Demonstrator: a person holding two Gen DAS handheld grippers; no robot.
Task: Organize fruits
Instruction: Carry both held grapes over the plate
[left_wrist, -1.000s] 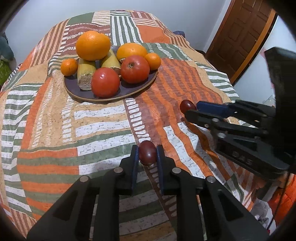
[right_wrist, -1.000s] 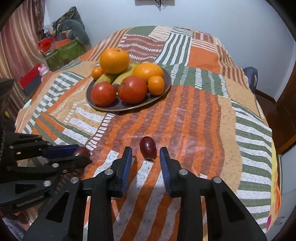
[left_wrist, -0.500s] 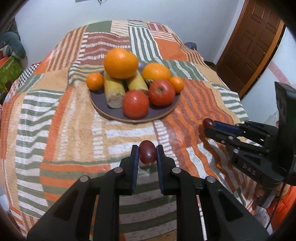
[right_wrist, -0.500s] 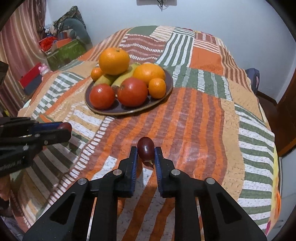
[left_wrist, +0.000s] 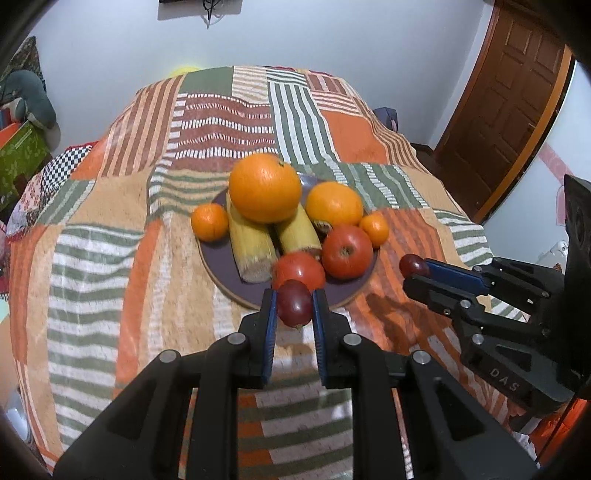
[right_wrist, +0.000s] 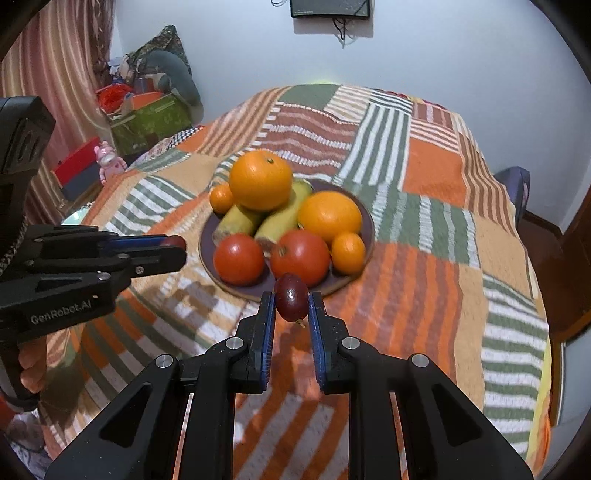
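Observation:
A dark round plate (left_wrist: 221, 266) (right_wrist: 207, 236) on the patchwork cloth holds two large oranges, two small oranges, two bananas and two tomatoes. My left gripper (left_wrist: 294, 304) is shut on a dark red grape (left_wrist: 294, 302) and holds it in the air just before the plate's near rim. My right gripper (right_wrist: 291, 301) is shut on a second dark red grape (right_wrist: 291, 297), also lifted near the plate's front edge. The right gripper shows in the left wrist view (left_wrist: 415, 271) with its grape (left_wrist: 413, 264). The left gripper shows in the right wrist view (right_wrist: 173, 247).
The striped patchwork cloth (left_wrist: 110, 258) covers the whole table. A green box and clutter (right_wrist: 155, 118) stand beyond the table's far left. A wooden door (left_wrist: 517, 92) is at the right. A blue chair back (right_wrist: 517, 184) shows past the right edge.
The right gripper closed on its grape and lifted it off the cloth. Both grippers moved up and forward toward the plate with their grapes.

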